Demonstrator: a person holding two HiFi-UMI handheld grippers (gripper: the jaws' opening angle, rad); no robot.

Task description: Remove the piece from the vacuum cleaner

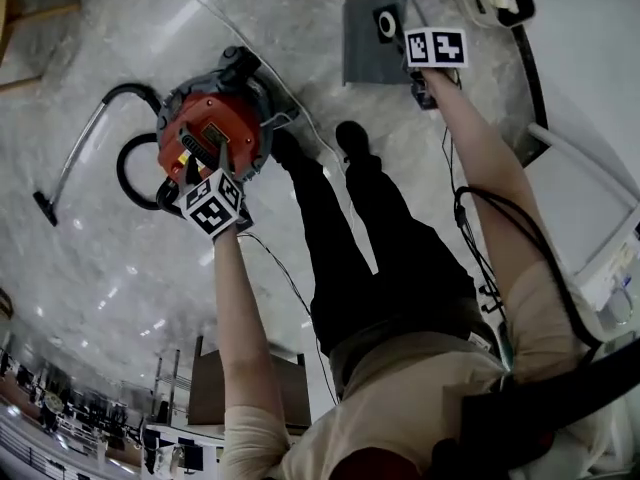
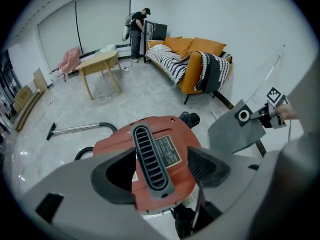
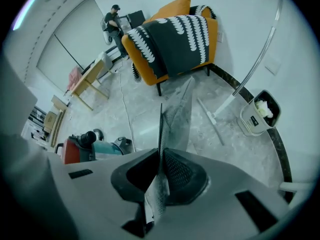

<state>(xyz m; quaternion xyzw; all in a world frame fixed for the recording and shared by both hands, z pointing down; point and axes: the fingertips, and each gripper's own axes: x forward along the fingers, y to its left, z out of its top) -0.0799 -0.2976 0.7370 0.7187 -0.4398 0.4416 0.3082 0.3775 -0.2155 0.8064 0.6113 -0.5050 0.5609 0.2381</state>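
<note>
The red vacuum cleaner [image 1: 212, 133] stands on the floor, its black hose and wand [image 1: 80, 153] trailing left. My left gripper [image 2: 155, 166] hangs over its red top [image 2: 172, 134]. The jaws stand apart on either side of the dark slotted handle [image 2: 149, 156] without pressing on it. My right gripper [image 3: 161, 171] is held up well to the right of the vacuum [image 3: 80, 146]. It is shut on a flat grey dust bag [image 3: 175, 119], seen edge-on there. The bag [image 1: 372, 30] shows a white ring collar and hangs clear of the machine.
An orange sofa [image 2: 195, 59] with a patterned throw, a wooden table [image 2: 100, 64] and a person [image 2: 136, 31] stand at the back. A white bin [image 3: 257, 111] and a white tube [image 3: 212, 115] lie near the wall. My own legs [image 1: 370, 228] stand right of the vacuum.
</note>
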